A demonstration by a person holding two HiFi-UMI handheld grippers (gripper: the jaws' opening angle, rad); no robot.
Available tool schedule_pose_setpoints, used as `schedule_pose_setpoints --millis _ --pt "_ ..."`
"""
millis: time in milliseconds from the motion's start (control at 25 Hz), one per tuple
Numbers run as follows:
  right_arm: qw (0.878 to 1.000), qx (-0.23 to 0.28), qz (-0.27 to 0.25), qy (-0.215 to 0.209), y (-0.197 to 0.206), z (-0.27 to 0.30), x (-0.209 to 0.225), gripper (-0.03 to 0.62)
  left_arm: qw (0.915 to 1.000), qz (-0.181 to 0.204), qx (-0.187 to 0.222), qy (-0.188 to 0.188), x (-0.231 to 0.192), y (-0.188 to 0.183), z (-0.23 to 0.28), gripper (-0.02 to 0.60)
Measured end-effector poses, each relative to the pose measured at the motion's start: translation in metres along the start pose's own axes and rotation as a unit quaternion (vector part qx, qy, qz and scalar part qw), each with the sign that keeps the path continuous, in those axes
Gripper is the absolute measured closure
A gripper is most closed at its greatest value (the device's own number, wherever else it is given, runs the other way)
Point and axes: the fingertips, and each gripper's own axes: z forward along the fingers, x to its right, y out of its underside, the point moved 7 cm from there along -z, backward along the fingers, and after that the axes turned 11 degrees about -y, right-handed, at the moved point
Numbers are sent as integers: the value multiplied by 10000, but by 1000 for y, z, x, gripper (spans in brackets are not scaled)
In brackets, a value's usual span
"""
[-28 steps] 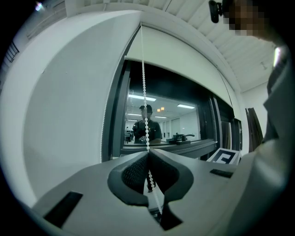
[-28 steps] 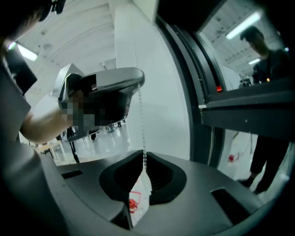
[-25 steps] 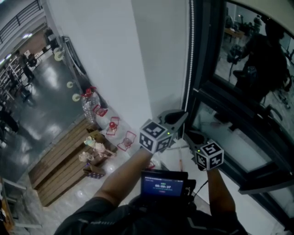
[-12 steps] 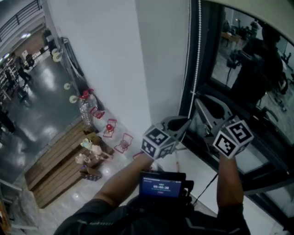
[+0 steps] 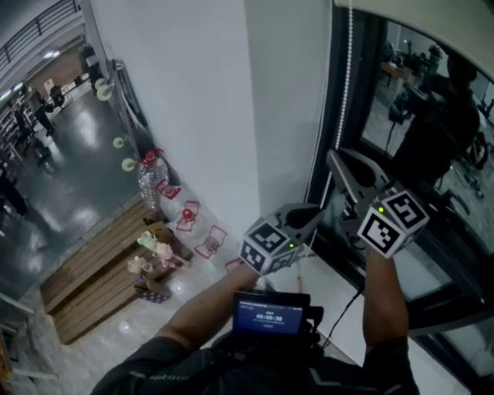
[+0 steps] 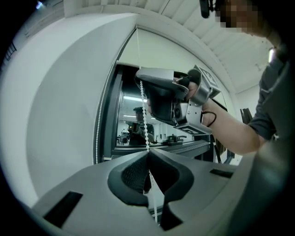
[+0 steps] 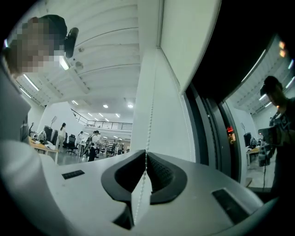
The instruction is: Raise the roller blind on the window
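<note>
- Jaws of the left gripper (image 6: 148, 153) are pressed shut on the bead chain (image 6: 144, 108).
- We see the right gripper (image 7: 146, 153) higher up; its jaws have just closed on this chain too.
- The roller blind (image 5: 448, 11) sits at the top of the window (image 5: 370, 116).
</note>
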Motion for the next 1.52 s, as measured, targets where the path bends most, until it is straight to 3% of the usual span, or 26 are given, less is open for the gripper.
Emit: schedule_pose_setpoints --millis 240,640,1120,1280,1520 --pt "10000 44 -17 35 8 4 -1 588 9999 5 -84 -57 -2 7 1 586" --pt "9980 -381 469 191 69 1 -2 589 9971 -197 -729 -114 -10 66 1 586" --pt "9956 -589 682 255 114 -12 -5 589 9941 -235 -1056 -70 -9 109 -2 588" --pt "9952 -541 788 220 119 -12 -5 594 9943 -528 -919 107 -8 109 -8 588" --pt "9941 -601 873 248 117 -9 -2 594 9940 -567 -931 -120 -16 98 -26 560"
